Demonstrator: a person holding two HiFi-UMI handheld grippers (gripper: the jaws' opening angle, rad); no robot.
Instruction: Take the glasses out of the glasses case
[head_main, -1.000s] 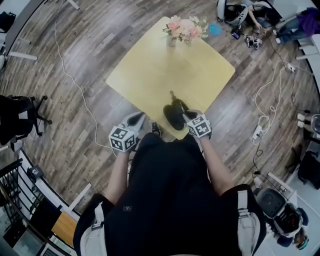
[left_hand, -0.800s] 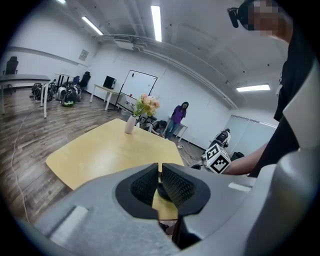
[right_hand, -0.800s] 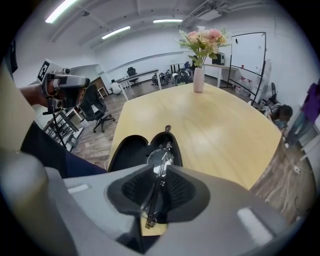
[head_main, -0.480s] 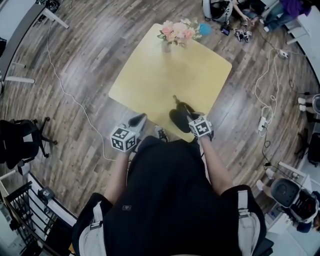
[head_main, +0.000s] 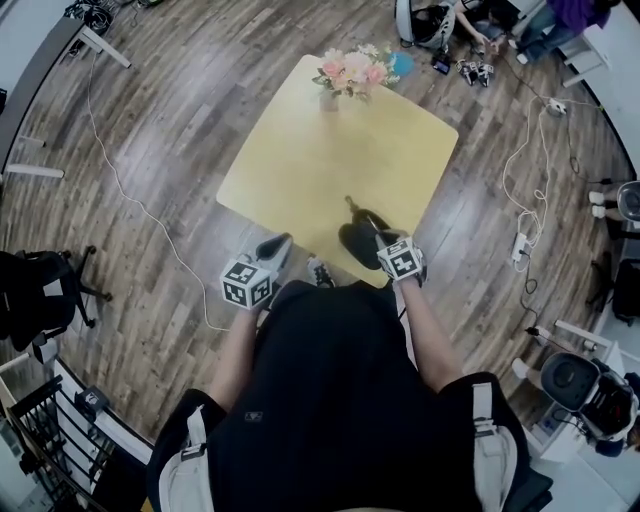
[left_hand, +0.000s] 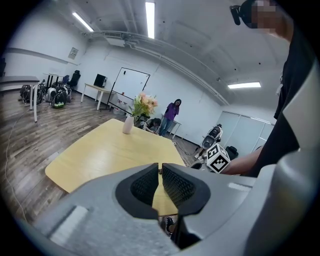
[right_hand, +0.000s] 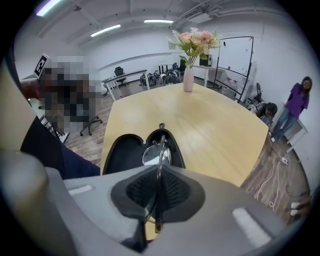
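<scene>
A black glasses case (head_main: 350, 240) lies open at the near edge of the yellow table (head_main: 330, 150). In the right gripper view both halves of the case (right_hand: 122, 152) gape upward, and the thin metal-framed glasses (right_hand: 152, 154) stand just over the right half. My right gripper (right_hand: 159, 172) is shut on the glasses' frame, edge-on between the pads. In the head view it (head_main: 377, 233) sits at the case's right side. My left gripper (head_main: 275, 246) hovers off the table's near left edge. It (left_hand: 160, 170) is shut with nothing between the pads.
A vase of pink flowers (head_main: 345, 72) stands at the table's far corner. Cables (head_main: 130, 190) trail over the wood floor on both sides. An office chair (head_main: 40, 285) is at the left. Bags and gear (head_main: 440, 25) lie beyond the table, and people (left_hand: 170, 116) are there too.
The head view has shifted a little. Both grippers stay almost where they were, the right one still at the case with the glasses.
</scene>
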